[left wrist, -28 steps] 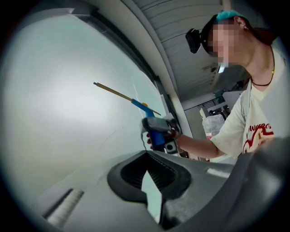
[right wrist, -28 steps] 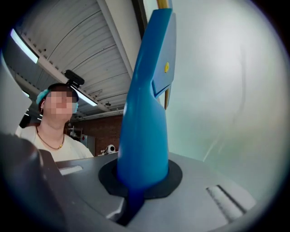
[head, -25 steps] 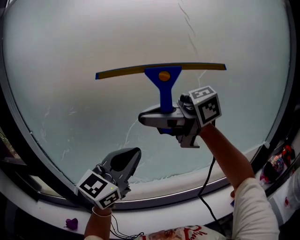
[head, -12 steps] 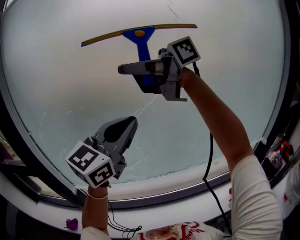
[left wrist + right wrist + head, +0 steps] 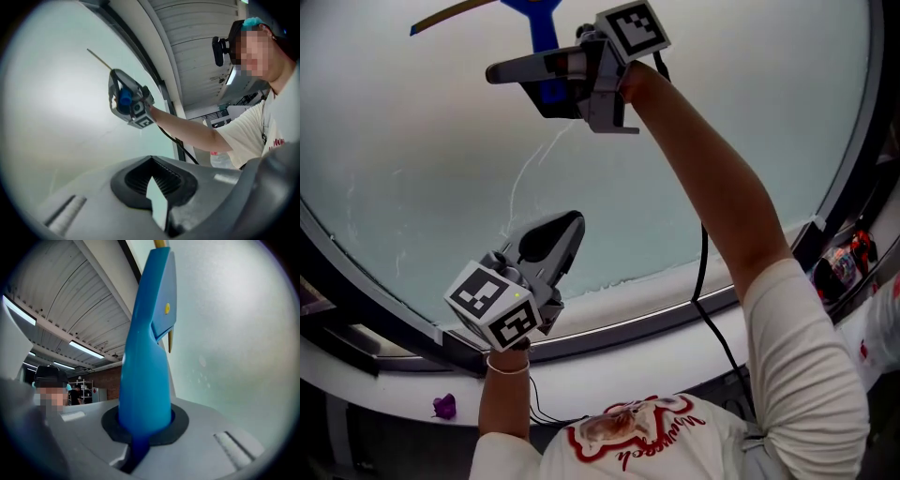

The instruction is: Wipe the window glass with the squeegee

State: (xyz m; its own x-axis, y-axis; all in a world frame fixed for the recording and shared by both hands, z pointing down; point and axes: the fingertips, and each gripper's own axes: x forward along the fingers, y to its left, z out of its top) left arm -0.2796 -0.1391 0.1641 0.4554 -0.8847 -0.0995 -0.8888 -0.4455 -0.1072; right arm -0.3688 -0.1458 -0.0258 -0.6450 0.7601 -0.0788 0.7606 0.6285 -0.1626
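The squeegee has a blue handle and a yellow blade that lies against the frosted window glass at the top of the head view, partly cut off by the frame. My right gripper is shut on the blue handle, arm stretched high. The blade shows edge-on beside the glass in the right gripper view. My left gripper hangs lower near the glass, jaws shut with nothing in them. From there I see the right gripper holding the squeegee.
Thin water streaks run down the glass. A dark window frame and a white sill border the bottom. A black cable hangs from the right arm. A small purple object lies on the sill at lower left.
My right gripper has carried the squeegee up and to the left over the glass, so the blade is now partly out of view. The left gripper has shifted only slightly.
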